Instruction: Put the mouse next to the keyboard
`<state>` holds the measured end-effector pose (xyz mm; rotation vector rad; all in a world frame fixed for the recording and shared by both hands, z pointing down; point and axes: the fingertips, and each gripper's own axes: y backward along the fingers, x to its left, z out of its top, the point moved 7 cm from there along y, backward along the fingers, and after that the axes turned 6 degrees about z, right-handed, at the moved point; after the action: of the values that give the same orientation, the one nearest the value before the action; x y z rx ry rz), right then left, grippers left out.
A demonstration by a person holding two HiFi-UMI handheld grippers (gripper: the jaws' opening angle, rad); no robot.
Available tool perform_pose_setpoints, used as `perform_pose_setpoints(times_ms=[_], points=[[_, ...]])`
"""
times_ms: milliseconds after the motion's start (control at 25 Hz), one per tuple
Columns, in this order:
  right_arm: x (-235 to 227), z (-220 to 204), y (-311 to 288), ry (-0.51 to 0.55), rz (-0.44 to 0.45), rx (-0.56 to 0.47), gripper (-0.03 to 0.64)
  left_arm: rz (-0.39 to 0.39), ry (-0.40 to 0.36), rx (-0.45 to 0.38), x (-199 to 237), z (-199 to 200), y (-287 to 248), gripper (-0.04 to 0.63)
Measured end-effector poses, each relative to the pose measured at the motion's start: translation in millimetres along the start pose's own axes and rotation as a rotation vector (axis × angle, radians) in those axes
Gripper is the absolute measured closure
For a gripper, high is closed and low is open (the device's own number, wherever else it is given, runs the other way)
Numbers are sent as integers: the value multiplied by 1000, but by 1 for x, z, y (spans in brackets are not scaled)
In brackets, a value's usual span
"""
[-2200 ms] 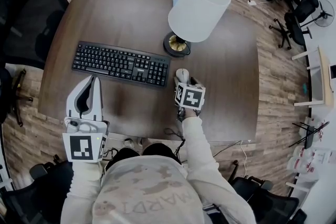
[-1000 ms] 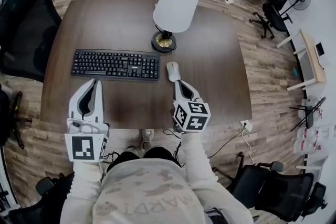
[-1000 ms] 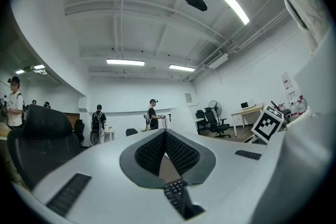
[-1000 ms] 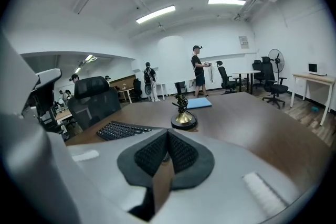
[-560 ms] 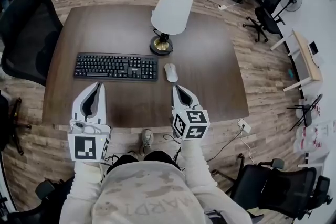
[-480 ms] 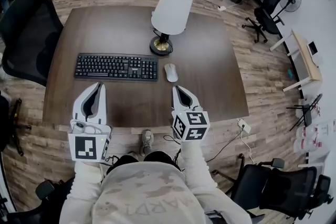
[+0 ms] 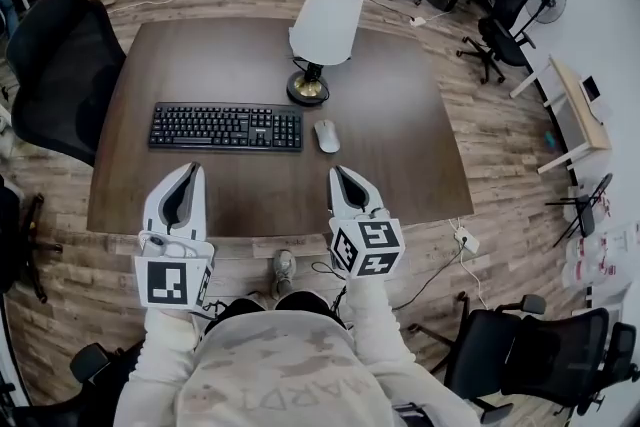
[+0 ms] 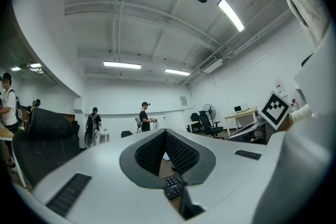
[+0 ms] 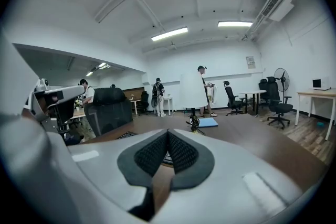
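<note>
The person is holding both tongs low over the near edge of the dark wooden table (image 7: 400, 140), one in each hand, with both arms in pale sleeves (image 7: 372, 330) drawn in close to the body. The left tongs (image 7: 189, 168) are pointing forward and a little upward, tip over the table's near strip, marker cube (image 7: 167, 282) hanging off the edge toward the person. In the left gripper view the ribbed pads (image 8: 152, 152) are meeting at their tips with nothing pinched between them. The right tongs (image 7: 337, 171) are lying in much the same pose, roughly parallel to the left and well apart from it, cube (image 7: 367, 247) turned slightly outward. Their pads (image 9: 152, 153) are also pressing together at the tip, gripping nothing.

The white mouse (image 7: 326, 136) is resting on the table just beside the right end of the black keyboard (image 7: 226, 127), a small gap between them, and ahead of the right tongs, not touching them. A table lamp (image 7: 325, 23) with a white shade is standing just behind the mouse. A black office chair (image 7: 60, 65) is sitting at the table's left side.
</note>
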<state>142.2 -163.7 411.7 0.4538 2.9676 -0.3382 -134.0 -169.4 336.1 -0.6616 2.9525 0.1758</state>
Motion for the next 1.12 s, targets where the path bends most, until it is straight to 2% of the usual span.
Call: perform_pose_setpoints(times_ms=[440, 1120], points=[[25, 19, 23, 74, 5, -67, 606, -1, 2, -5, 4, 4, 19, 589], [52, 48, 56, 118, 36, -212, 606, -4, 12, -31, 13, 11, 34, 589]])
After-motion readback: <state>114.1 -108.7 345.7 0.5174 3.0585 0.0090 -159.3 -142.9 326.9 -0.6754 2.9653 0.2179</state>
